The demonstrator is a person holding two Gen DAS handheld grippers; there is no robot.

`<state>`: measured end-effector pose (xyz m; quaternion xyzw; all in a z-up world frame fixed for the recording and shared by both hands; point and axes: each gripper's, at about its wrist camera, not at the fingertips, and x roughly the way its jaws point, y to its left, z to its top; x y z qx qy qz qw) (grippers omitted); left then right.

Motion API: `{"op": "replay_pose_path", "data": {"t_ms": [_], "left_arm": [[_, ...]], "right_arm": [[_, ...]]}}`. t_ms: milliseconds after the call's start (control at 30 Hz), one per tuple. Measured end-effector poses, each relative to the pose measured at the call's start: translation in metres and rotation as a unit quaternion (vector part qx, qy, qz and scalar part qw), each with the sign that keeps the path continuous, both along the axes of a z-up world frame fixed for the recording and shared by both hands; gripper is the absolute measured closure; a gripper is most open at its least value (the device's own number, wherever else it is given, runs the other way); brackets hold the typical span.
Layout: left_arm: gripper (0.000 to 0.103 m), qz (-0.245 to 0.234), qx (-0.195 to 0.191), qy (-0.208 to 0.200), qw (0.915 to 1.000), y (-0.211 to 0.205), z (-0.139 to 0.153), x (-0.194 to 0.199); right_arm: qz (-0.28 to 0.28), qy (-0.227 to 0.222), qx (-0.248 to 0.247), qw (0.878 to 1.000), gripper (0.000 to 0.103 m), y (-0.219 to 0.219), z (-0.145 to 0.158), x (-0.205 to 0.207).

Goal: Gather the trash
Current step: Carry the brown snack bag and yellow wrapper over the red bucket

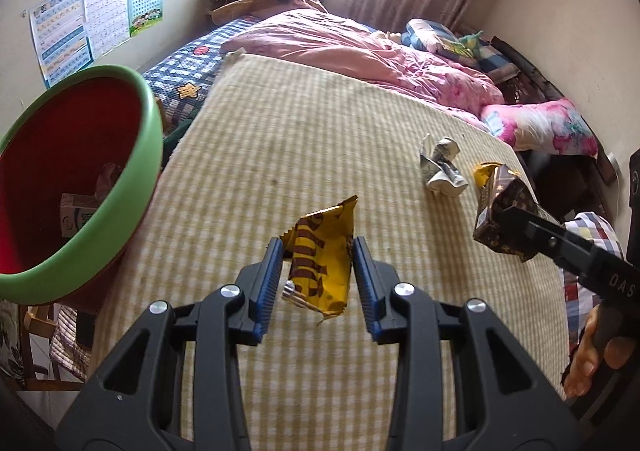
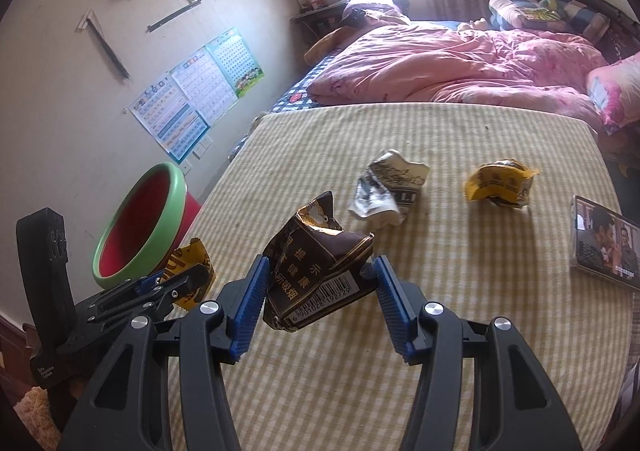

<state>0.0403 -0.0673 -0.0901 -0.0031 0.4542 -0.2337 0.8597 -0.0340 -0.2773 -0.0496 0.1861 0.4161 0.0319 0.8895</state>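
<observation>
Holding a yellow wrapper (image 1: 320, 259) in my left gripper (image 1: 314, 277) and a crushed brown pack (image 2: 316, 271) in the right gripper (image 2: 320, 299), above the bed; either light, crinkly piece could slip before reaching the green-rimmed bin (image 1: 80, 179).

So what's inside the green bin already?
The green bin holds a small light carton and a crumpled scrap behind it. Its near wall hides the rest of the bottom.
</observation>
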Motion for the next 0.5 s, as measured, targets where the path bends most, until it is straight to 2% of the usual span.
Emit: {"op": "replay_pose_path", "data": {"t_ms": [500], "left_arm": [[0.068, 0.019, -0.006, -0.005, 0.9998, 0.028, 0.002, -0.002]], "right_arm": [[0.016, 0.005, -0.005, 1.000, 0.050, 0.025, -0.002, 0.008]]}}
